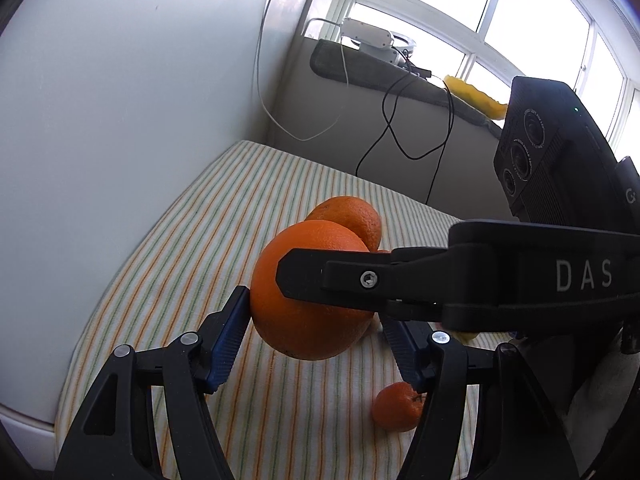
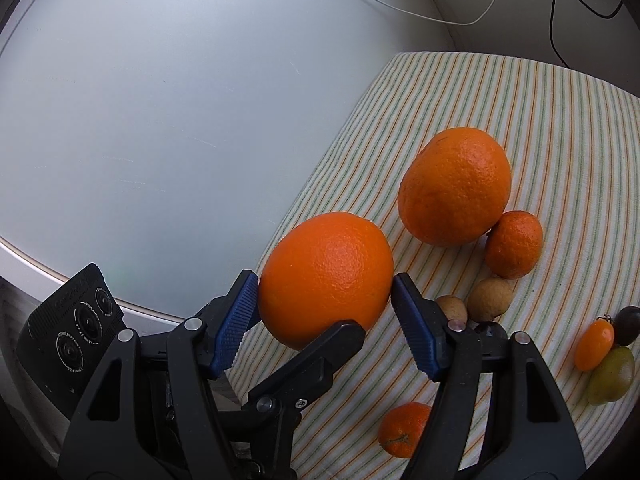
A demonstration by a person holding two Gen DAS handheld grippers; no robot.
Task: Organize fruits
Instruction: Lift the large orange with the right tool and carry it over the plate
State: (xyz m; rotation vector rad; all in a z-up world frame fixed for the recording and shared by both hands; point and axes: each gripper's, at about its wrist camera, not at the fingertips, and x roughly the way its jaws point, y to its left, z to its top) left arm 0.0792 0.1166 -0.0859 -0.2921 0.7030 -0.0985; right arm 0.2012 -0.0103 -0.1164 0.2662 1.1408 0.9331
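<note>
Between the blue pads of both grippers sits one big orange [image 2: 326, 280]; the right gripper [image 2: 325, 304] pinches it side to side, pads pressed on its flanks, and the left gripper [image 1: 308, 334] meets it crosswise, one pad plainly on its left flank while the other is hidden behind a right-gripper finger [image 1: 320, 276], so whether the left truly bites I cannot tell for sure; by the pictures it looks closed on the fruit too. Lifted clear, the orange hangs above the striped cloth [image 2: 540, 120]; just beyond the right gripper's tips lies a second orange [image 2: 456, 186], touching a mandarin [image 2: 514, 244] to its right; nearer the right finger sit two brown fruits [image 2: 490, 298]; below that finger rests another mandarin [image 2: 404, 434]; far right, a kumquat [image 2: 594, 344], a green fruit [image 2: 612, 376] and a dark one [image 2: 628, 324] cluster together. The step in hand reads as a two-handed carry or hand-over of the orange toward its group; next, I judge, one gripper must let go cleanly while the other keeps hold, then set the fruit down beside the second orange without nudging the mandarin.
</note>
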